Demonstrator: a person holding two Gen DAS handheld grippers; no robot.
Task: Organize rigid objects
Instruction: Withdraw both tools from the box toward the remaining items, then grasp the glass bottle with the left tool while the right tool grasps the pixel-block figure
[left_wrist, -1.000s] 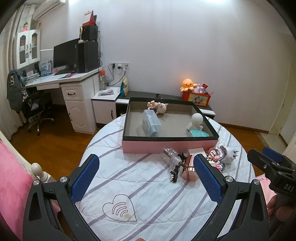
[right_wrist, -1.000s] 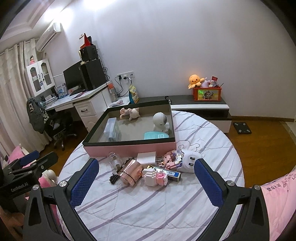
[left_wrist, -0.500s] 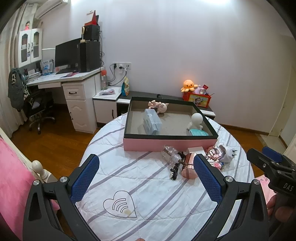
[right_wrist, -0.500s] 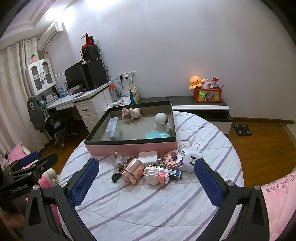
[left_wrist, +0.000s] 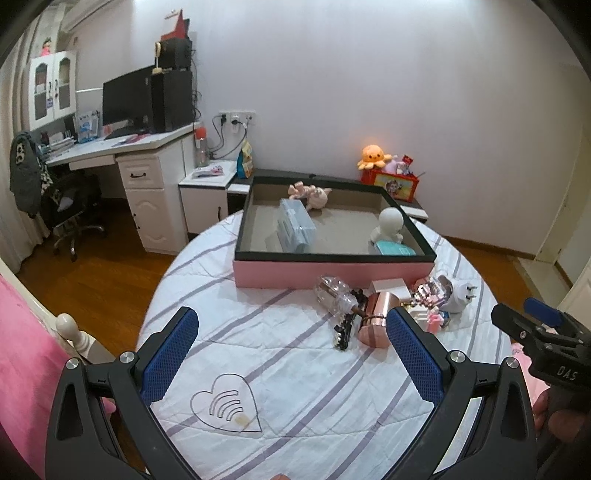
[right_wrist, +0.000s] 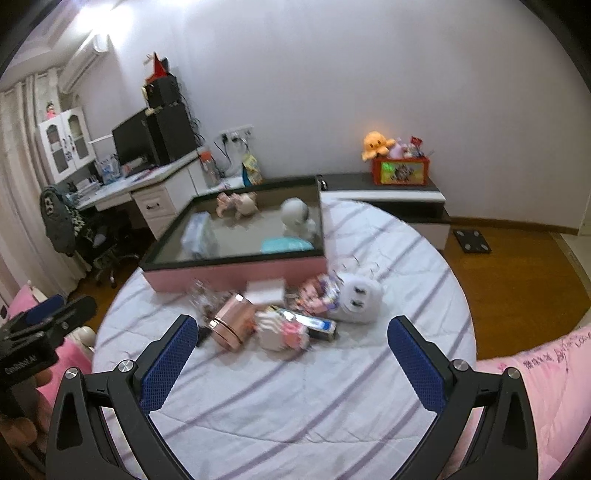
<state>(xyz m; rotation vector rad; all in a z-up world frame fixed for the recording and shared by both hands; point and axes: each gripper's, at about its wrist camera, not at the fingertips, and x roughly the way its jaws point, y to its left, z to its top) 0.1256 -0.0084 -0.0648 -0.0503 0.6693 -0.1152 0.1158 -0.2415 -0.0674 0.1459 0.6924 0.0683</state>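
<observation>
1. Lying in a loose heap on the striped round table (left_wrist: 280, 373), just in front of the pink tray's (left_wrist: 332, 271) near wall, the loose objects sit ahead of both claws and touch neither.
2. From the left claw (left_wrist: 291, 345), the heap is ahead and to the right; its right blue pad overlaps the rose-gold cup (left_wrist: 376, 317) in view only.
3. From the right claw (right_wrist: 291, 347), the heap sits ahead between the pads, slightly left of middle.
4. Both claws are spread wide and hold nothing.
5. Counted in the heap: one rose-gold cup on its side, one clear bottle (left_wrist: 332, 295), one white box (right_wrist: 266, 291), one white plug adapter (right_wrist: 360, 301), and what look like two pink block figures (right_wrist: 282, 330), though motion blur makes that count unsure.
6. Counted inside the tray: one blue case (left_wrist: 297, 229), one pink toy (left_wrist: 310, 194), one white round-headed figure (left_wrist: 389, 223), one teal item (left_wrist: 395, 250).
</observation>
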